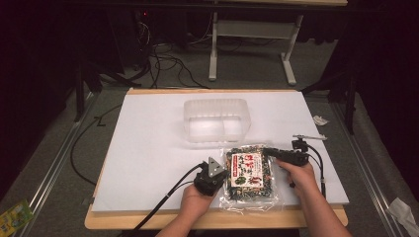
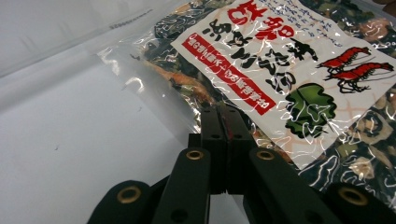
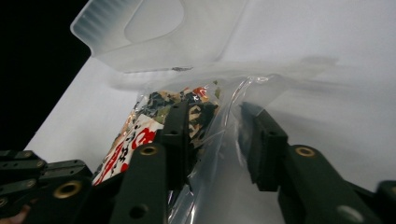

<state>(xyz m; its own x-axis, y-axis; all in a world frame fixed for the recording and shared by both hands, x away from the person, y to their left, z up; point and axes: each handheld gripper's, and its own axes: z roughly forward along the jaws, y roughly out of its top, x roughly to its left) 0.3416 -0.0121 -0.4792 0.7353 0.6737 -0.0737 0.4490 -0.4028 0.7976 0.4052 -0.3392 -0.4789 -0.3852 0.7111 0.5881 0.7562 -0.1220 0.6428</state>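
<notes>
At the near edge of the white table point(image 1: 148, 148), our left gripper point(image 2: 225, 122) pinches the snack bag point(image 1: 248, 174) while our right gripper point(image 3: 217, 140), jaws still apart, straddles its clear edge and should close squarely before lifting

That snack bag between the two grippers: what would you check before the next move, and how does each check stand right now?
1. Left gripper clamped on the snack bag edge: ok, jaws shut on the clear film.
2. Right gripper gripping the bag: not ok, jaws straddle its clear edge with a gap.
3. Bag lying flat on the white board: ok.
4. Clear plastic container free behind the bag: ok, apart from it.
5. Bag seal intact: cannot tell.
</notes>
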